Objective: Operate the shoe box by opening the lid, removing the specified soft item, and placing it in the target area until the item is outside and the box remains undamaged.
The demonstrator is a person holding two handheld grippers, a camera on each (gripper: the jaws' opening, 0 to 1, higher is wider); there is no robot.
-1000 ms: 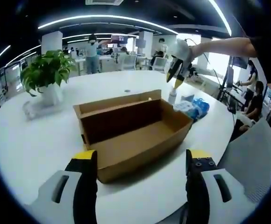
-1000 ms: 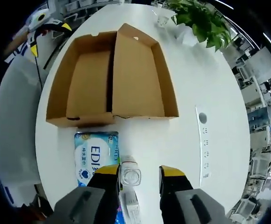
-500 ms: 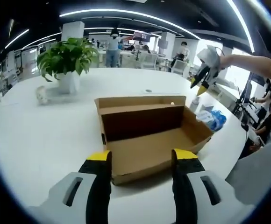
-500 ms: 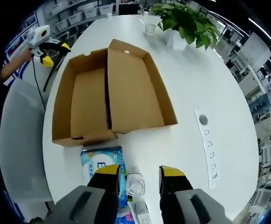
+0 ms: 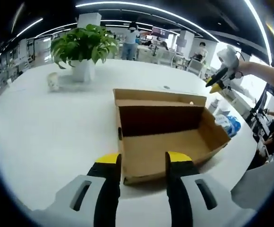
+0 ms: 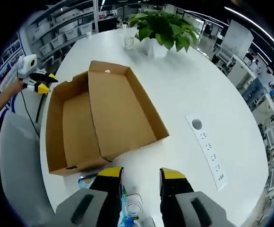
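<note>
The brown cardboard shoe box [image 5: 170,142] lies open on the white round table [image 5: 42,137], its lid [image 6: 123,111] folded back flat beside the tray; I see nothing inside it. A blue soft tissue pack [image 5: 232,125] rests on the table just outside the box's end, its corner [image 6: 87,181] showing beside my right jaws. My left gripper [image 5: 143,163] hovers open near the box's front wall and holds nothing. My right gripper [image 6: 141,177] is open, up above the pack. From across the table it appears as a white-and-yellow tool [image 5: 221,77], and the left gripper [image 6: 34,81] is at the box's far side.
A potted plant [image 5: 84,45] and a small cup [image 5: 53,81] stand at the table's far side. A clear bottle [image 6: 133,204] stands beside the pack, below my right jaws. A power strip [image 6: 208,151] is set into the tabletop. People and desks fill the office behind.
My left jaws have narrowed and their view has swung rightward around the box. My right gripper has drawn back from the pack and bottle, which have slid toward the bottom of its view.
</note>
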